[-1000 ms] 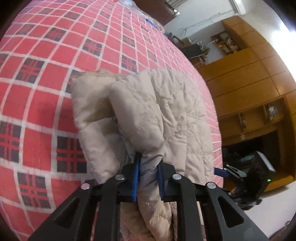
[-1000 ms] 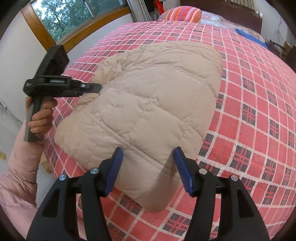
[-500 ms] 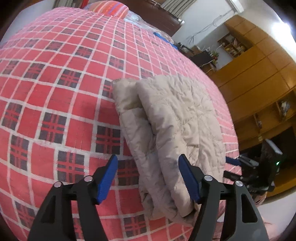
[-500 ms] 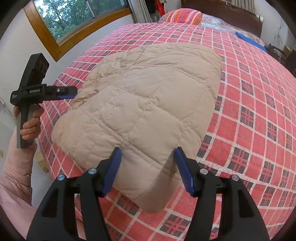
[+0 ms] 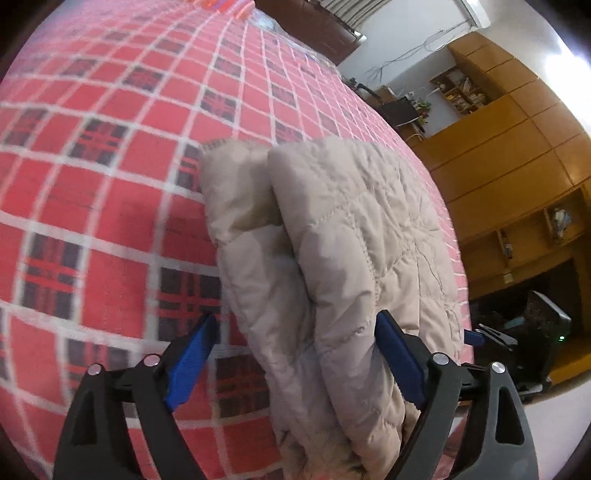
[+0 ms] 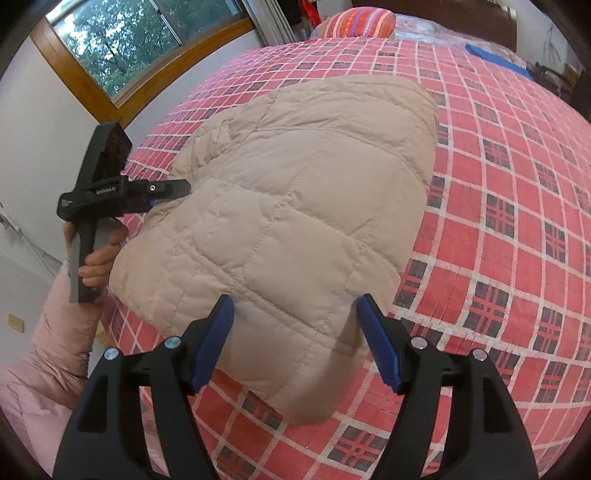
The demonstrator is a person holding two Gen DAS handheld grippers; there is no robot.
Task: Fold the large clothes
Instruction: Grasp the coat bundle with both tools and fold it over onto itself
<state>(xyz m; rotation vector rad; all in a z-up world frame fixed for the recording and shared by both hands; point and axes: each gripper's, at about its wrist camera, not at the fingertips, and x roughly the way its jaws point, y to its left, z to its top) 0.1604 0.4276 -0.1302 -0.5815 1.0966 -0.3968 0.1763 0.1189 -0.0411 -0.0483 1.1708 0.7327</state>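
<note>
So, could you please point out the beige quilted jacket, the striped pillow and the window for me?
beige quilted jacket (image 6: 295, 206): right wrist view, middle of its top panel.
striped pillow (image 6: 356, 23): right wrist view, its rounded front.
window (image 6: 147, 33): right wrist view, the glass pane.

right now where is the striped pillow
In the right wrist view the striped pillow lies at the far end of the checked bedspread, top centre, beyond the folded beige jacket and right of the window.

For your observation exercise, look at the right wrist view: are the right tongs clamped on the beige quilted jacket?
No: the right tongs stand wide open, their blue pads apart above the beige quilted jacket lying on the bed.
</note>
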